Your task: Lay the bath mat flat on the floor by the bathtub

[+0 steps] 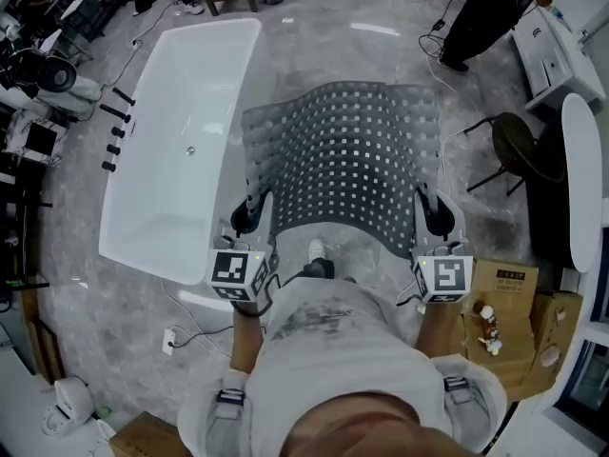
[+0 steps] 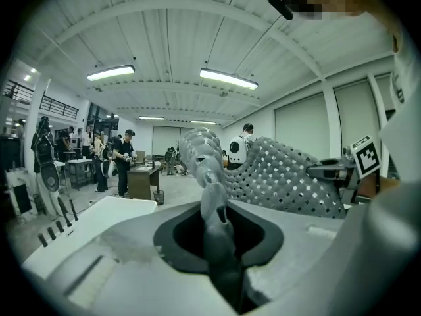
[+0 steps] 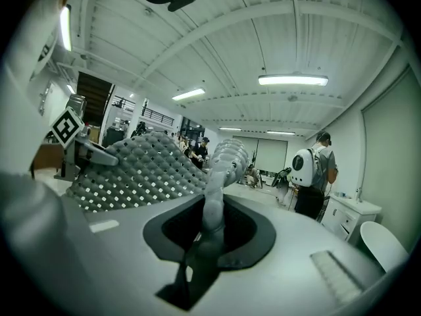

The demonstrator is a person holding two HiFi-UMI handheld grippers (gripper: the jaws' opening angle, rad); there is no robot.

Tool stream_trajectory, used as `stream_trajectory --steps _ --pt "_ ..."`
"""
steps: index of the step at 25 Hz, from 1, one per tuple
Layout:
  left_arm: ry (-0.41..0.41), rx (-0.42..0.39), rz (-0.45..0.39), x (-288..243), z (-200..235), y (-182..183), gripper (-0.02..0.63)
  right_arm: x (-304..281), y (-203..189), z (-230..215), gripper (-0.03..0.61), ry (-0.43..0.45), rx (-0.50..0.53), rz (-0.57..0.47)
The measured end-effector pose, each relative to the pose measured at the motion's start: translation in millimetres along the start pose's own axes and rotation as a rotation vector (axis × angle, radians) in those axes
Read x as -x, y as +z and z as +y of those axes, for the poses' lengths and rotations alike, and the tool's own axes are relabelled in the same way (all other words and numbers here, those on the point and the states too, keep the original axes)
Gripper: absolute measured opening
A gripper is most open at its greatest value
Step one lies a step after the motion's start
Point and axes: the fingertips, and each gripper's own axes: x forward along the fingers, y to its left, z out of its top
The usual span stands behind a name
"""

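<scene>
I hold the grey perforated rubber bath mat (image 1: 343, 160) by its near edge. The left gripper (image 1: 245, 219) is clamped on the left corner and the right gripper (image 1: 438, 217) on the right corner, each with its jaws closed on a fold of mat. From the grippers the mat runs forward, away from me, in a raised arch above the grey marbled floor (image 1: 314, 55). I cannot tell whether its far edge touches the floor.

The white oblong bathtub (image 1: 190, 93) lies to the left, just beside the mat's left edge and roughly parallel to it. The left gripper is nearer the tub. In my judgement, flattening the arch requires lowering both corners evenly.
</scene>
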Motion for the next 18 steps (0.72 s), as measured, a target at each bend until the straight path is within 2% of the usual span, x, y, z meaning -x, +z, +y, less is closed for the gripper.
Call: stream_trajectory --steps 4,9,14,18 --pt "-0.026 -0.006 0.004 -35 34 10 0.057 -46 6 2 0.066 -0.028 0.0 0.014" --pt "-0.043 -0.011 -0.021 -47 38 18 0.057 -53 13 -4 0.066 -0.052 0.012 -0.002" --pt "-0.045 -0.01 -0.024 -60 46 12 0.057 -65 8 -6 0.066 -0.056 0.016 -0.003" --pt "-0.038 -0.01 -0.026 -82 37 8 0.057 -78 -5 -24 0.066 -0.045 0.013 -0.012"
